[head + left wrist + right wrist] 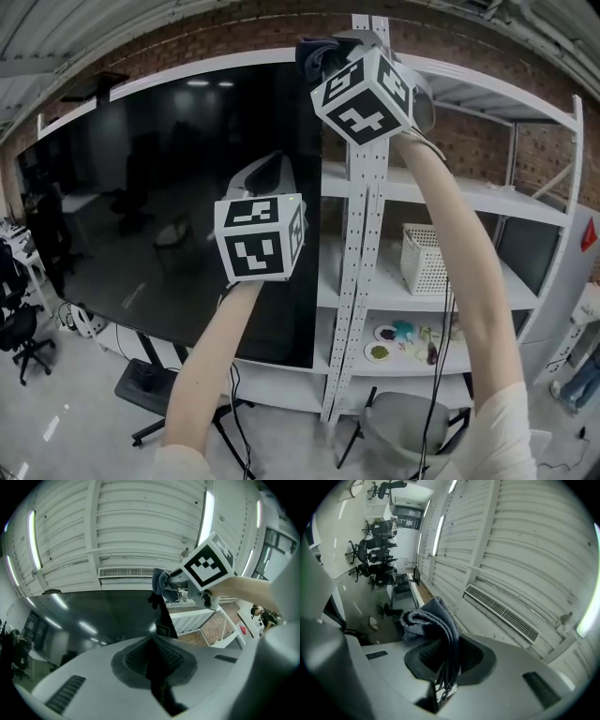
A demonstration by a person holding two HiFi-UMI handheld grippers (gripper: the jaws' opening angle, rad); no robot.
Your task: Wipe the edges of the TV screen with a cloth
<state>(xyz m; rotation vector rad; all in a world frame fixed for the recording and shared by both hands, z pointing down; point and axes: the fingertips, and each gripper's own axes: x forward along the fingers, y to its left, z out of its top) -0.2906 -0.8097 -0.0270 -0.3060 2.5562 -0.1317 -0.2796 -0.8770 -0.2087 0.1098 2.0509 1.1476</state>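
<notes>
The large black TV screen (150, 206) stands on a floor stand and fills the left of the head view. My right gripper (336, 60) is raised at the screen's top right corner, shut on a folded grey-blue cloth (317, 56). In the right gripper view the cloth (432, 619) bulges out from between the closed jaws of that gripper (445, 649). My left gripper (270, 169) is held lower, in front of the screen's right part. Its jaws (152, 645) are shut with nothing between them. It looks up at the screen (108, 616) and at the cloth (160, 581) on the top corner.
White metal shelving (370, 262) stands right beside the screen's right edge, holding a white basket (422, 258) and small plates (398, 339). A grey chair (408, 427) sits below it. The TV stand base (141, 380) and black office chairs (19, 328) are at lower left.
</notes>
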